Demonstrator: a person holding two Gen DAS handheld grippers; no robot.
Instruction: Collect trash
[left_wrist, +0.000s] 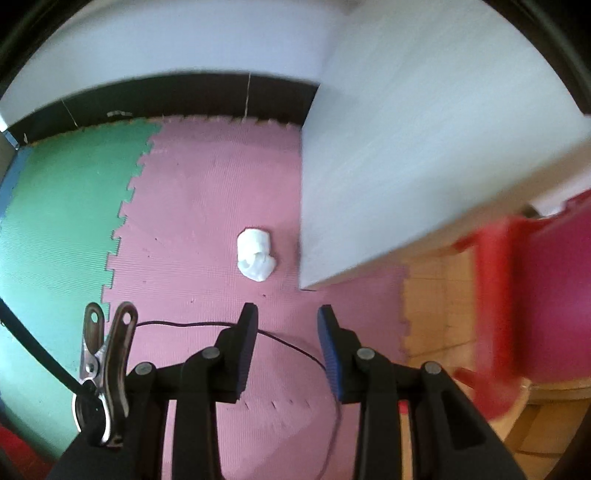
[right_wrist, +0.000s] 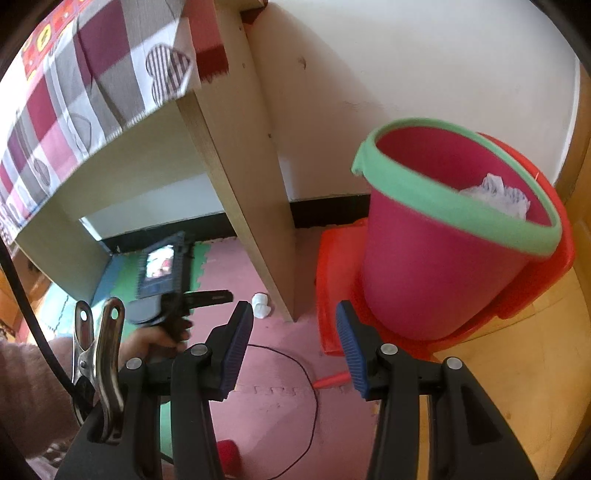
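Note:
A crumpled white paper wad (left_wrist: 256, 254) lies on the pink foam mat (left_wrist: 207, 221), close to the foot of a pale desk panel (left_wrist: 388, 177). My left gripper (left_wrist: 287, 321) hangs above the mat just short of the wad, open, with nothing between its blue pads. In the right wrist view the same wad (right_wrist: 261, 305) shows beside the panel, with the left gripper (right_wrist: 218, 295) and the hand (right_wrist: 155, 339) holding it to its left. My right gripper (right_wrist: 294, 314) is open and empty. To its right stands a pink bucket with a green rim (right_wrist: 443, 251), holding white crumpled plastic (right_wrist: 495, 195).
The bucket stands on a red plastic stool (right_wrist: 332, 266). A thin dark cable (left_wrist: 295, 341) loops across the mat under the grippers. A green mat tile (left_wrist: 66, 221) lies to the left, wooden floor (right_wrist: 517, 369) to the right. A checked cloth (right_wrist: 74, 92) covers the desk.

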